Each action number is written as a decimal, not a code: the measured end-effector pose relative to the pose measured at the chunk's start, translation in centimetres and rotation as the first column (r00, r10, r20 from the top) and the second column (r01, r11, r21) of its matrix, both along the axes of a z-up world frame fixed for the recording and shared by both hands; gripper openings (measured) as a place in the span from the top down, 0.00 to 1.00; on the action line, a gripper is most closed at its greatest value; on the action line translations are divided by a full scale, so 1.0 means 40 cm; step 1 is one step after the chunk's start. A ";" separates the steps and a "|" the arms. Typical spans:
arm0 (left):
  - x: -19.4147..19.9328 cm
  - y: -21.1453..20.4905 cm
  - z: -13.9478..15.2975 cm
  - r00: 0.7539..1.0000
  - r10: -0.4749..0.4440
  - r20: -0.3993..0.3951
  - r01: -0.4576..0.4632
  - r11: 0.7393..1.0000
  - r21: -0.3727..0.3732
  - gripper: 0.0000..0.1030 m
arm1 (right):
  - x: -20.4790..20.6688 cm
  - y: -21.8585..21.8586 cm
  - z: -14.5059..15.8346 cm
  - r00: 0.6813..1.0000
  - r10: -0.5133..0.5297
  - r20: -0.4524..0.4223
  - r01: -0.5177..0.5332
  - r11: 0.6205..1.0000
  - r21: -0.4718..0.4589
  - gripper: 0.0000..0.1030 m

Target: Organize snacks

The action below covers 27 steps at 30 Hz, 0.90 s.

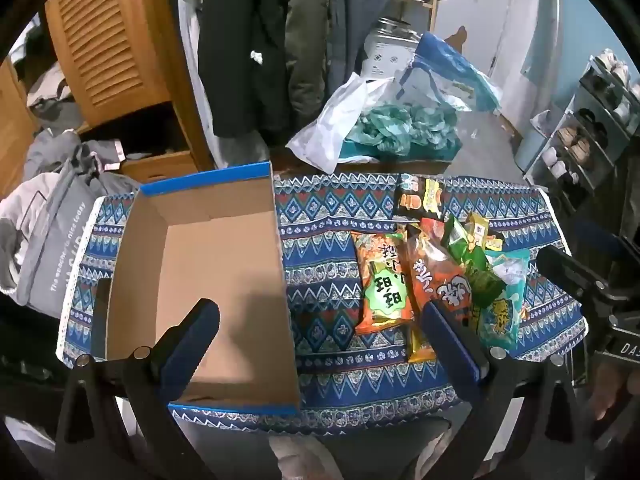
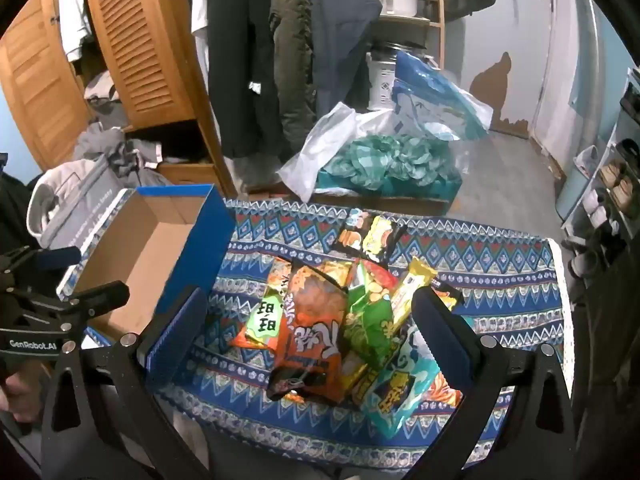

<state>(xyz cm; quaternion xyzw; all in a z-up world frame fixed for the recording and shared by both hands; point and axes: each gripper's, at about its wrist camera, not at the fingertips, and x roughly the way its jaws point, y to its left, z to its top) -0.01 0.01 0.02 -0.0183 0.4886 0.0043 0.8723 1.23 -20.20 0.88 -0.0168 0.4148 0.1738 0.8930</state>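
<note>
An open cardboard box point(image 1: 208, 264) with blue edges lies empty on the left of the patterned cloth; the right wrist view shows this box point(image 2: 152, 252) at its left. A heap of snack packets sits to its right: an orange packet point(image 1: 382, 284), a larger orange-red packet point(image 2: 316, 328), a green packet point(image 2: 370, 320), a teal packet point(image 2: 400, 392) and a black packet point(image 1: 418, 196) farther back. My left gripper point(image 1: 320, 332) hangs open above the box's near right wall. Open as well, my right gripper point(image 2: 310, 320) hovers over the heap with nothing held.
A small table under a blue patterned cloth point(image 1: 320, 216) bears everything. Behind it lie white and blue plastic bags point(image 1: 384, 120) on the floor, hanging coats, and a wooden louvred wardrobe point(image 1: 104, 40). A shoe rack point(image 1: 592, 120) stands at right, clothes piled at left.
</note>
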 end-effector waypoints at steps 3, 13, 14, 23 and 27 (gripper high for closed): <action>-0.002 0.001 0.002 1.000 -0.003 0.005 0.003 1.000 0.002 0.01 | 0.001 0.001 -0.002 1.000 0.001 -0.002 -0.001 1.000 0.008 0.02; -0.006 0.002 0.008 1.000 -0.002 0.017 0.002 1.000 -0.022 0.01 | 0.001 -0.002 -0.006 1.000 0.000 -0.005 0.000 1.000 0.007 0.02; -0.006 0.002 0.008 1.000 -0.001 0.018 0.002 1.000 -0.025 0.01 | -0.001 -0.004 -0.006 1.000 0.000 -0.005 0.000 1.000 0.007 0.02; -0.008 0.003 0.005 1.000 -0.008 0.021 0.009 0.999 -0.031 0.01 | 0.005 -0.005 -0.004 1.000 0.004 -0.012 -0.004 1.000 0.008 0.02; -0.009 0.001 0.003 1.000 -0.006 0.015 0.007 0.999 -0.033 0.01 | 0.002 0.002 -0.008 1.000 0.002 -0.012 -0.002 1.000 0.008 0.02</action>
